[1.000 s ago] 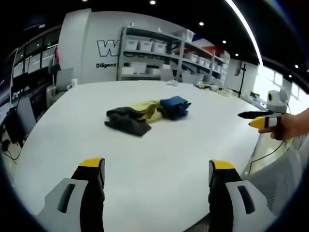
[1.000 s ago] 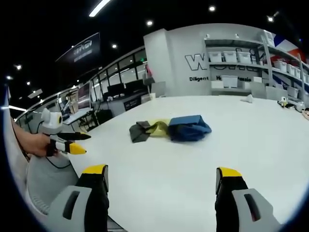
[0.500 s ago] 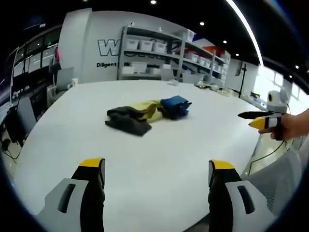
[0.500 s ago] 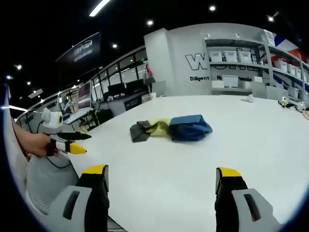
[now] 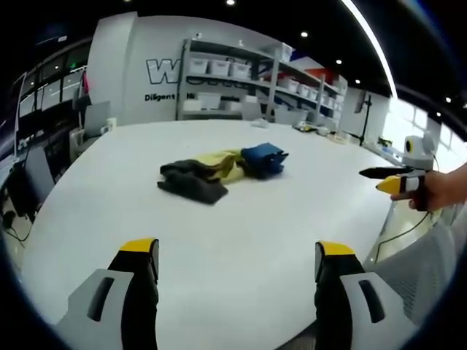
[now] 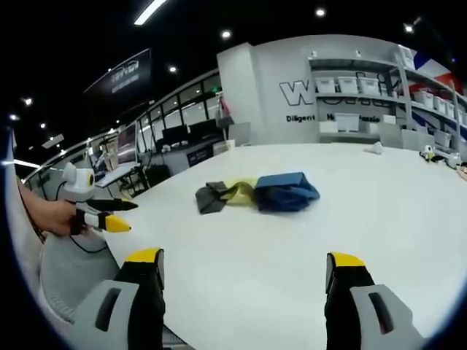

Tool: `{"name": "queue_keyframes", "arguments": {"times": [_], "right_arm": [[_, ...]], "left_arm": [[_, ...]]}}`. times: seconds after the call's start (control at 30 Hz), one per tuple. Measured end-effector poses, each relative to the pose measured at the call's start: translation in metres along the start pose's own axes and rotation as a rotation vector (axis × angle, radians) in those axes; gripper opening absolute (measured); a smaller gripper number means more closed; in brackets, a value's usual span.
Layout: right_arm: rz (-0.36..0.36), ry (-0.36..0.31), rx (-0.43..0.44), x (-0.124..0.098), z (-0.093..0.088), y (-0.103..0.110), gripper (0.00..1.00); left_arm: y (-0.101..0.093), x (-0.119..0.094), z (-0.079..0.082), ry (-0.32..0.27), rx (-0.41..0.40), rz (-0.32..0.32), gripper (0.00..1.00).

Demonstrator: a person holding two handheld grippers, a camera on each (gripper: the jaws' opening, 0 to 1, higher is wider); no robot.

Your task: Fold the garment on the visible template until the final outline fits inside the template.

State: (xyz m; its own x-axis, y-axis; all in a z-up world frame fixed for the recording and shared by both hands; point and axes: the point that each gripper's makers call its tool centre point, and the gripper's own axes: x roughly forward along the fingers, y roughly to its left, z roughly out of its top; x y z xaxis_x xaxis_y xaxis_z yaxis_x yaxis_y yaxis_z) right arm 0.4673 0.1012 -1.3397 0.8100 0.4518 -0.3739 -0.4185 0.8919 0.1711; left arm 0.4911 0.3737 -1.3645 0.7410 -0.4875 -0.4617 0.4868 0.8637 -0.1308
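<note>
- Left gripper view: left hand-held gripper (image 5: 237, 266) at bottom, jaws spread wide, nothing btwn them, over white surface (image 5: 241, 219). Garment (image 5: 219, 169), bunched heap of dark, yellow & blue cloth, lies centre frame. Right hand-held gripper (image 5: 388, 179) at right edge, held in a hand (image 5: 441, 189), tips nearly together.
- Right gripper view: right hand-held gripper (image 6: 248, 273) at bottom, jaws spread, empty. Garment (image 6: 259, 194) mid-frame; left hand-held gripper (image 6: 109, 216) at left edge.

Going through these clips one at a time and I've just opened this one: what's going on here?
A person holds a two-jaw gripper in each hand over a white table. The left gripper and right gripper are both open, holding nothing, and hover at the near edge. A bunched pile of cloth, with dark, yellow and blue parts, lies apart from them near the table's middle. No template can be made out. Folding has not begun.
</note>
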Motion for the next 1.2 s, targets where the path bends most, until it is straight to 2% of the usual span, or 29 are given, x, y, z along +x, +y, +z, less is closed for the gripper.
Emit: {"name": "queue_keyframes", "arguments": {"times": [0.37, 0.73, 1.07, 1.2], "right_arm": [[0.007, 0.008, -0.007, -0.001, 0.000, -0.002, 0.90], [0.015, 0.014, -0.003, 0.006, 0.006, -0.005, 0.88], [0.031, 0.035, 0.009, 0.022, 0.011, -0.010, 0.82], [0.044, 0.046, 0.000, 0.032, 0.015, -0.012, 0.79]], "left_arm": [[-0.003, 0.000, -0.001, 0.011, 0.012, -0.006, 0.87], [-0.003, 0.007, 0.009, 0.030, 0.030, -0.017, 0.85], [0.003, 0.020, 0.017, 0.069, 0.047, -0.032, 0.80], [0.002, 0.028, 0.021, 0.083, 0.073, -0.056, 0.78]]}}
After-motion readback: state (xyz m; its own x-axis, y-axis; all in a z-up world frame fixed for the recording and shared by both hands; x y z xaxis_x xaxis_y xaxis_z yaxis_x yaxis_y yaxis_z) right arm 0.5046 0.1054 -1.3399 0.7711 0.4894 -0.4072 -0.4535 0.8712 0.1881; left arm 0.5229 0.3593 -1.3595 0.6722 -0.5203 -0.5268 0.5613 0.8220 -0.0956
